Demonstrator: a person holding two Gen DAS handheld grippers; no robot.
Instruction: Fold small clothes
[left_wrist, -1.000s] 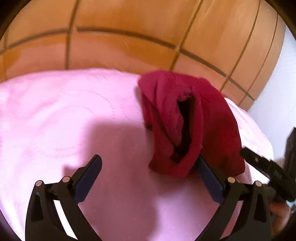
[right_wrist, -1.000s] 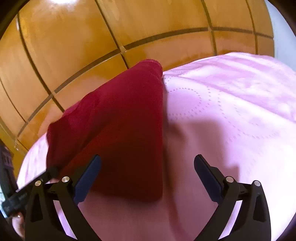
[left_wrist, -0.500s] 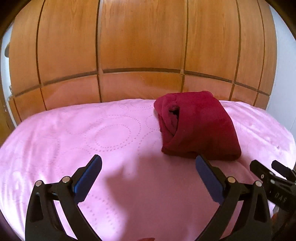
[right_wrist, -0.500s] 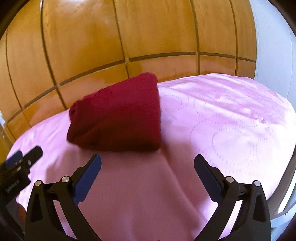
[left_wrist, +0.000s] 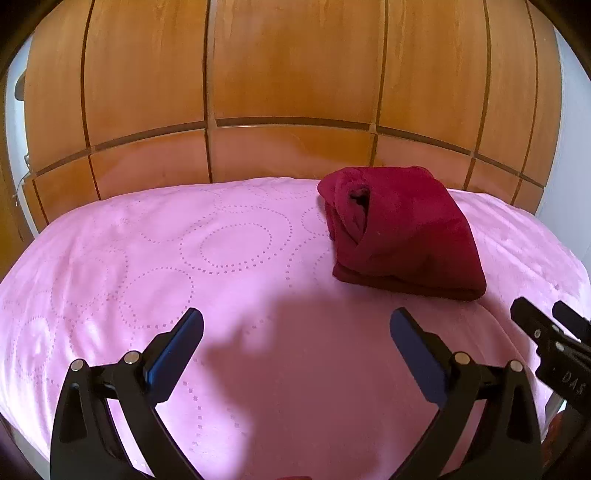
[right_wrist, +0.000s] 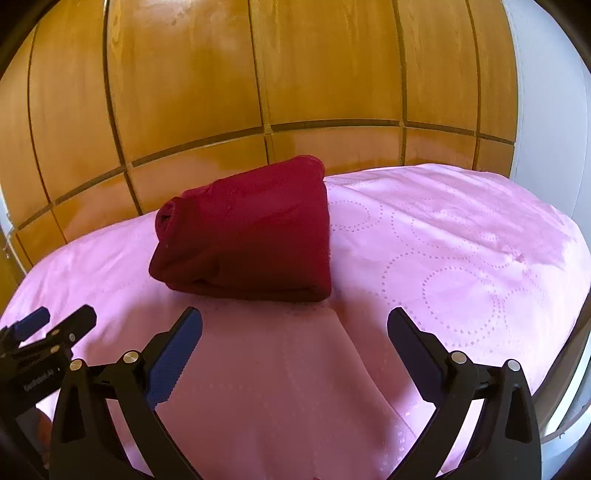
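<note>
Leftmost, the left tool hung over the near part of the bed, its two fingers spread wide apart with nothing between them but the pink bedspread. A soft shadow lay on the cover just ahead of it. No cloth touched either blue pad.

Further right, toward the far edge of the bed and close to the wooden wardrobe panels, the dark red garment lay as a compact, layered bundle. From the left wrist view its open side faced the camera, showing a dark pocket between the layers; from the right wrist view the top looked smooth and the near edge showed stacked folds. It sat flat on the cover, well apart from both tools.

Rightmost, the right tool also stood with its fingers wide apart and empty, hanging above the bedspread just short of the bundle's near edge.

Judging by this, the folding of this piece looked finished or very nearly so: the garment was reduced to a small squared packet and neither tool gripped it. What might remain was only tidying the slightly gaping left side, or setting the bundle aside. No other clothes showed in either view, so whether more pieces waited could not be told.
</note>
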